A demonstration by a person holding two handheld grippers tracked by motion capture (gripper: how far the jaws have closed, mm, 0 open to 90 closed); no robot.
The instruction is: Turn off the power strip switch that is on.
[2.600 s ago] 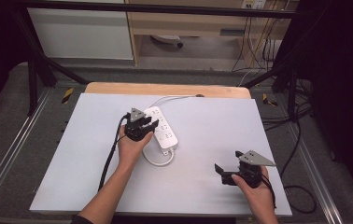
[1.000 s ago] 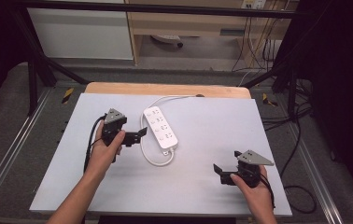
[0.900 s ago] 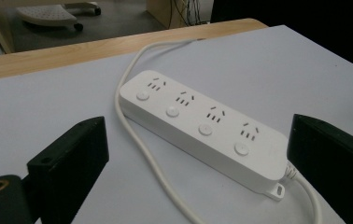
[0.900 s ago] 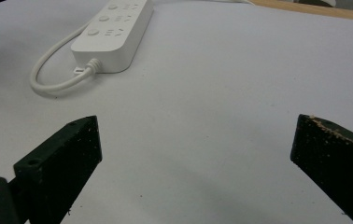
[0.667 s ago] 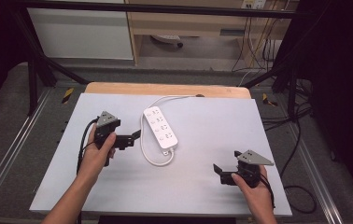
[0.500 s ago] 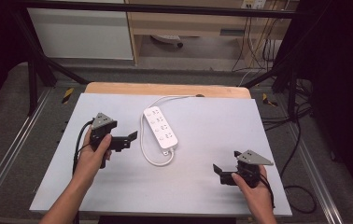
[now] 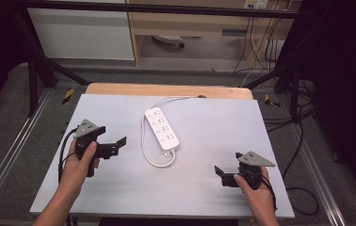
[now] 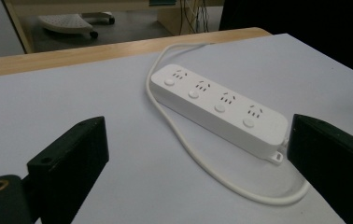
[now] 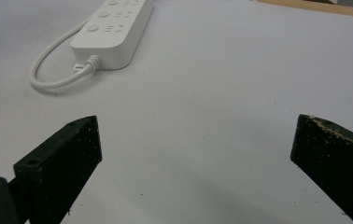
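We judge the white four-socket plastic power strip, mid-frame, rigid and light; grasp across its sides. Both hand-held grippers released.

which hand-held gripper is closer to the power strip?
The left hand-held gripper: its open jaws point at the power strip from just beside the cord loop. The right hand-held gripper sits farther off, near the table's front edge.

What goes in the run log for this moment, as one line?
left gripper: open, empty, left of power strip | right gripper: open, empty, near table front edge | power strip: flat, untouched, cord looped
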